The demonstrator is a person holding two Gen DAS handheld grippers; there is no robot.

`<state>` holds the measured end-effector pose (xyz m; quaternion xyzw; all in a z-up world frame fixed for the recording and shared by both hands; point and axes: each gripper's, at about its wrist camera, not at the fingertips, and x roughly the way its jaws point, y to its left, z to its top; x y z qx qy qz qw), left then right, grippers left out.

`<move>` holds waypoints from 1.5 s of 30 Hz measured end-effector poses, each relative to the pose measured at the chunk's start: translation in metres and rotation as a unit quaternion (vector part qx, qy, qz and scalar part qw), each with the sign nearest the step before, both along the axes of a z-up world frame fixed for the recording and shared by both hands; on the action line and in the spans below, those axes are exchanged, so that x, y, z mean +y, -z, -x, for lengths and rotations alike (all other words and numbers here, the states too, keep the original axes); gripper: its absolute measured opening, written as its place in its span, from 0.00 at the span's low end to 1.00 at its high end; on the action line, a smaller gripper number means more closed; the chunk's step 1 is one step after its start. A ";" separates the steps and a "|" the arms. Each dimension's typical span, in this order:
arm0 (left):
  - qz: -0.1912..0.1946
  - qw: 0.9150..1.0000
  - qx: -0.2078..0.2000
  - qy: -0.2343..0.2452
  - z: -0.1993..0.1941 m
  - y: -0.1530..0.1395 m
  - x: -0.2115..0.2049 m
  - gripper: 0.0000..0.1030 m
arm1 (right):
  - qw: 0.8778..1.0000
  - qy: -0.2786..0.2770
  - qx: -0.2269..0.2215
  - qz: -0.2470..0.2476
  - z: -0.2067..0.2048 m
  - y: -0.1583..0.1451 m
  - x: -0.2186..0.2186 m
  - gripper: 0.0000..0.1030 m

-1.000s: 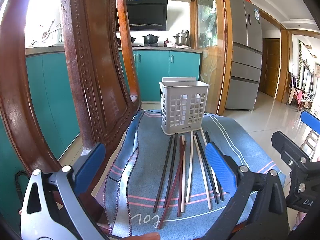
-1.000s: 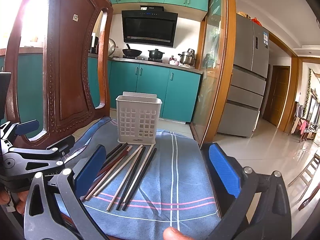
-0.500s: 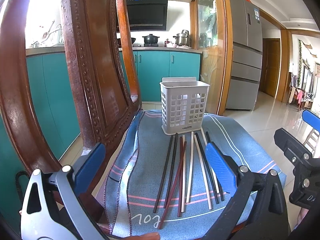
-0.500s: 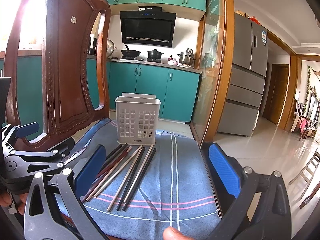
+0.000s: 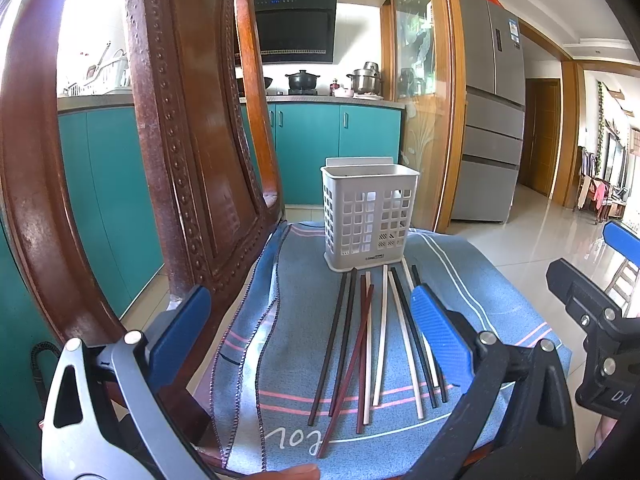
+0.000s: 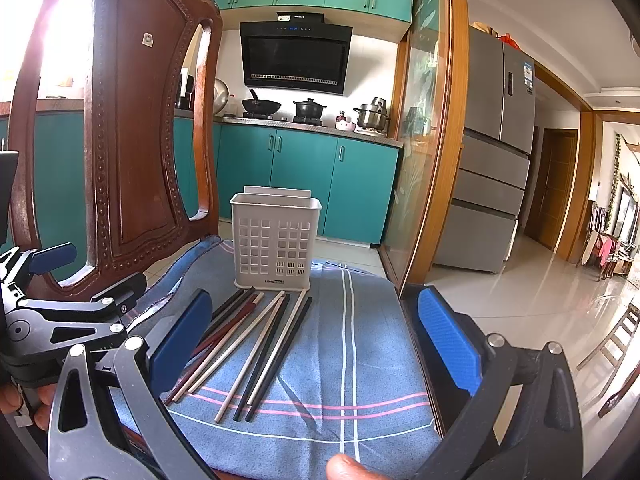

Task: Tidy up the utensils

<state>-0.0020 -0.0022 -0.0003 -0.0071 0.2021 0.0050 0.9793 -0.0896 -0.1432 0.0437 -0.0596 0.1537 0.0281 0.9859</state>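
Left wrist view: left claw (image 5: 308, 336) gapes wide, empty, above mixed black, maroon and cream chopsticks (image 5: 372, 344) lying on blue striped cloth (image 5: 280, 320) before the perforated white plastic holder (image 5: 368, 220).

Right wrist view: right claw (image 6: 316, 344) likewise wide, empty. Risk: tightly packed sticks may lift together or roll.

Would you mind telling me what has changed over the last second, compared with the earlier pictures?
Only the right gripper moved: it has risen slightly and, seen from the left wrist camera, drifted a little rightward. It took hold of nothing. The left gripper stayed open and in place. The dark, reddish and pale chopsticks lie as before on the blue striped cloth, and the white slotted plastic basket has not shifted.
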 end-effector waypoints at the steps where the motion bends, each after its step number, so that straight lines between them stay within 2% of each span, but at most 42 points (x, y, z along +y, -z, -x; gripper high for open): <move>1: 0.000 1.000 0.000 0.000 0.000 0.000 0.000 0.97 | 1.000 0.000 0.000 0.000 0.000 0.000 0.000 0.98; 25: -0.004 1.000 0.007 0.002 -0.002 0.001 0.000 0.97 | 1.000 0.004 0.005 0.008 -0.004 0.002 -0.001 0.98; 28: -0.012 1.000 0.025 0.005 -0.009 0.006 -0.004 0.97 | 0.998 0.029 0.033 0.034 -0.021 0.006 -0.005 0.98; 33: -0.063 0.994 0.083 -0.020 -0.028 0.027 -0.016 0.97 | 0.984 0.032 0.139 0.107 -0.066 0.034 -0.005 0.98; 36: -0.055 0.992 0.113 -0.014 -0.038 0.038 -0.015 0.97 | 0.977 0.027 0.200 0.068 -0.092 0.049 -0.014 0.86; 38: -0.045 0.991 0.124 -0.011 -0.043 0.043 -0.014 0.97 | 0.969 0.015 0.244 0.028 -0.115 0.063 -0.020 0.64; 41: -0.029 0.990 0.141 -0.002 -0.049 0.049 -0.015 0.96 | 0.961 0.006 0.277 -0.003 -0.140 0.075 -0.019 0.46; 42: -0.027 0.989 0.146 -0.001 -0.052 0.053 -0.017 0.94 | 0.959 -0.001 0.282 -0.010 -0.149 0.077 -0.015 0.45; 45: -0.028 0.985 0.168 0.006 -0.065 0.064 -0.022 0.79 | 0.956 -0.016 0.292 -0.003 -0.170 0.081 0.001 0.45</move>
